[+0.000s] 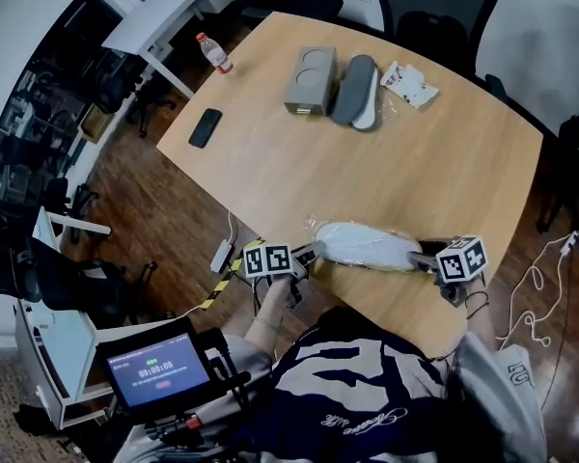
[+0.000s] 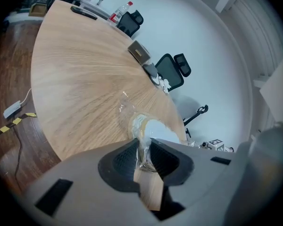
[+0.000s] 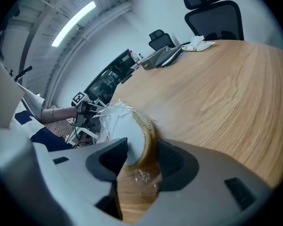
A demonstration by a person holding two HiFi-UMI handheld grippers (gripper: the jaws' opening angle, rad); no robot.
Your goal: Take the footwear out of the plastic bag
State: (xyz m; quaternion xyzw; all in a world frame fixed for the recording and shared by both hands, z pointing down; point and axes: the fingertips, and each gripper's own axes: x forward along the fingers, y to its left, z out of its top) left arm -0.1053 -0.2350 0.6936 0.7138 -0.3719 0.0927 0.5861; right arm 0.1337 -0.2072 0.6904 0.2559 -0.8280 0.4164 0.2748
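With left tongs (image 2: 142,150) pinching the slippery bag (image 2: 125,108), right tongs (image 3: 141,155), spread astride the likely light, soft slipper (image 3: 129,130), should grip its end.

The wooden table (image 1: 444,162) holds a bottle (image 1: 213,52), probably a phone (image 1: 205,127), grey box (image 1: 311,81), grey slipper (image 1: 357,90) and bagged slipper (image 1: 367,246).

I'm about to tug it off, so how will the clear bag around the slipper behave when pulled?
Probably floppy and very light: the plastic bag bunches into a thin crumpled strip where the left tongs pinch it. Likely slick, being glossy, so it may slide off the slipper or drag it along the table.
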